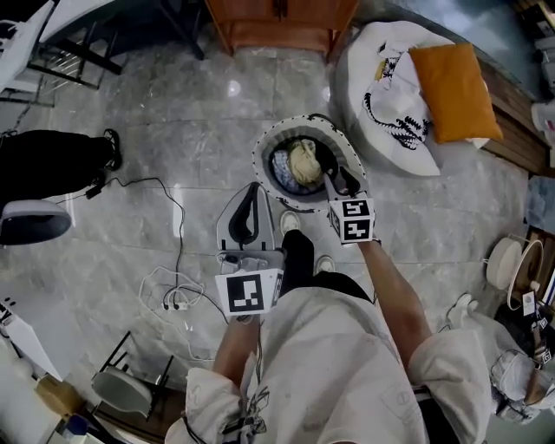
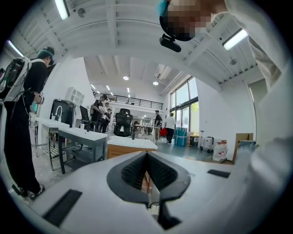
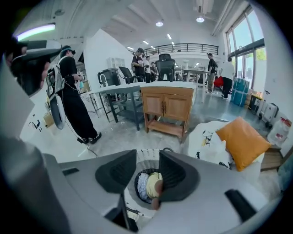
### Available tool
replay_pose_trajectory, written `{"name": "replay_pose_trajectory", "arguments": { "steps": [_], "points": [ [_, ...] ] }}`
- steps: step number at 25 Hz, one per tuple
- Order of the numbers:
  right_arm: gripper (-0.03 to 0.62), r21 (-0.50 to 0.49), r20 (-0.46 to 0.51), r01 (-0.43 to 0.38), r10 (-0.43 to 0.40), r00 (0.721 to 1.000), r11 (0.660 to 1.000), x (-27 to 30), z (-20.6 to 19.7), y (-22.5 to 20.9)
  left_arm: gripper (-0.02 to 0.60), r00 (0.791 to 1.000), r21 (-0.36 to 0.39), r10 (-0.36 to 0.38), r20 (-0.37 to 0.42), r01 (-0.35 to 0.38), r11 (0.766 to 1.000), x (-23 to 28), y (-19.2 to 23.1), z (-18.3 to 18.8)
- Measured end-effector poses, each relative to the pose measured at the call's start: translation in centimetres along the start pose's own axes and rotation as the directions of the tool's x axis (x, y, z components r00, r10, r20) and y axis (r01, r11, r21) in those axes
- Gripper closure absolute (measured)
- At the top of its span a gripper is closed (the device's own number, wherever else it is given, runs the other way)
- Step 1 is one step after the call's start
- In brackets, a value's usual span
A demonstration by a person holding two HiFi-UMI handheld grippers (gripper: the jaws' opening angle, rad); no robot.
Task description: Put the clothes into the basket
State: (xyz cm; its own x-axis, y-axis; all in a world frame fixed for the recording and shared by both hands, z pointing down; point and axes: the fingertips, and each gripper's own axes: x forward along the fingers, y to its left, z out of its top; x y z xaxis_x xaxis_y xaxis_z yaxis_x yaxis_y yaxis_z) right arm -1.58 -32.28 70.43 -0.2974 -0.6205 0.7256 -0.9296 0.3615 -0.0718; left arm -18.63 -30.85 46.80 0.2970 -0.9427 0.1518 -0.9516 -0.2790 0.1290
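Note:
A round white basket (image 1: 265, 146) stands on the grey floor in front of my feet. Inside it lie a yellow garment (image 1: 303, 160) and a blue-and-white patterned one (image 1: 284, 166). My right gripper (image 1: 339, 181) hangs over the basket's right rim, tilted downward, open and empty. In the right gripper view, the basket (image 3: 147, 158) and the yellow garment (image 3: 154, 183) show through the gap of the right gripper (image 3: 147, 168). My left gripper (image 1: 248, 211) hovers left of the basket, shut on nothing. In the left gripper view the left gripper (image 2: 147, 170) points level across the room.
A white beanbag (image 1: 390, 95) with an orange cushion (image 1: 453, 90) lies beyond the basket to the right. A wooden cabinet (image 1: 279, 21) stands behind it. Cables (image 1: 169, 290) trail on the floor at left, near a person in black (image 1: 52, 160). Tables and people fill the room.

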Motion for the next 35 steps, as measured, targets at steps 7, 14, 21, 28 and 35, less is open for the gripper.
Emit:
{"name": "replay_pose_trajectory", "arguments": {
  "steps": [7,14,21,28,35],
  "points": [
    [0.457,-0.008,0.148,-0.012,0.013,0.989,1.0,-5.9,4.0,0.4,0.58,0.999,0.027,-0.013,0.035,0.012,1.0,-0.8,-1.6,2.3],
    [0.464,-0.015,0.331,-0.013,0.017,0.943,1.0,-13.3,9.5,0.0,0.58,0.998,0.04,-0.016,0.06,0.014,0.999,-1.6,-2.8,3.9],
    [0.47,-0.023,0.477,0.014,-0.001,0.879,1.0,-19.9,14.2,-0.8,0.58,0.995,0.065,-0.025,0.093,0.019,0.998,-2.0,-3.7,6.1],
    [0.514,-0.017,0.586,0.061,-0.039,0.809,0.998,-24.3,17.2,-1.7,0.58,0.991,0.09,-0.04,0.127,0.028,0.996,-2.5,-4.7,7.7],
    [0.596,-0.007,0.658,0.119,-0.085,0.748,0.993,-27.4,19.3,-2.5,0.58,0.987,0.104,-0.045,0.156,0.029,0.994,-3.0,-5.1,9.3]
  ]
}}
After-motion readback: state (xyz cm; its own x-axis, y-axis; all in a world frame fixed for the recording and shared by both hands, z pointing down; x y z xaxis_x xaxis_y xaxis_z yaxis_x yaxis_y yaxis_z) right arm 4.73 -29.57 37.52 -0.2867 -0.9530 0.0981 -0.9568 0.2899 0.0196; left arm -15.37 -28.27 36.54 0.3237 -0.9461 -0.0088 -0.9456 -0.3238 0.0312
